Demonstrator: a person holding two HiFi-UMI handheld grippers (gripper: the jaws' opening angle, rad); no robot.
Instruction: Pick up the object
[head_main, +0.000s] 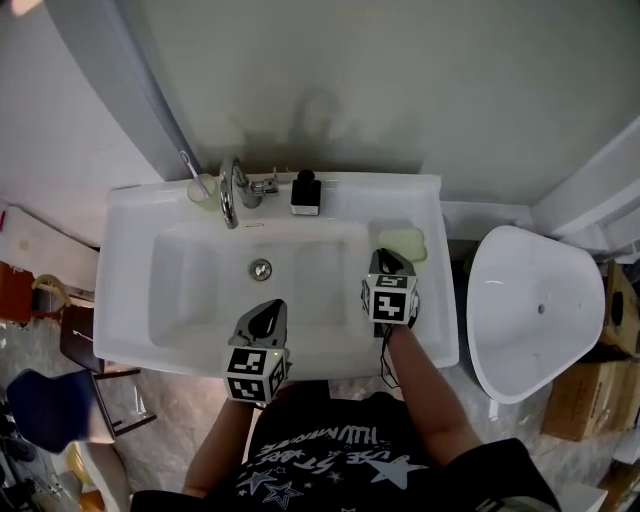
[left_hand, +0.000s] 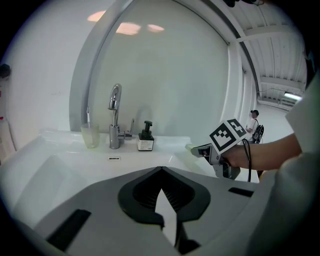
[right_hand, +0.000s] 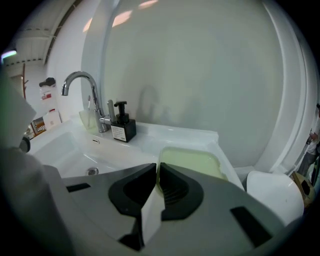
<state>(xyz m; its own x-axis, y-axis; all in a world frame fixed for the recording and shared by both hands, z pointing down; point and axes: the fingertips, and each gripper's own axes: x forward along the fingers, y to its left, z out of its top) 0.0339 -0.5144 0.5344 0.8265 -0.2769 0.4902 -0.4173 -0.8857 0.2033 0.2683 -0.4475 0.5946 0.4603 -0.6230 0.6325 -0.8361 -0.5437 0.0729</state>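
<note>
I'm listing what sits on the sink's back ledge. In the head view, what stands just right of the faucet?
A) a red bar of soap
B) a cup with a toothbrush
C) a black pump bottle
C: the black pump bottle stands on the back ledge just right of the faucet, while the cup is on the faucet's left.

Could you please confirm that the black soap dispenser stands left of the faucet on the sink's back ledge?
Not quite: the black soap dispenser stands right of the faucet on the sink's back ledge, as the head view shows.
</note>
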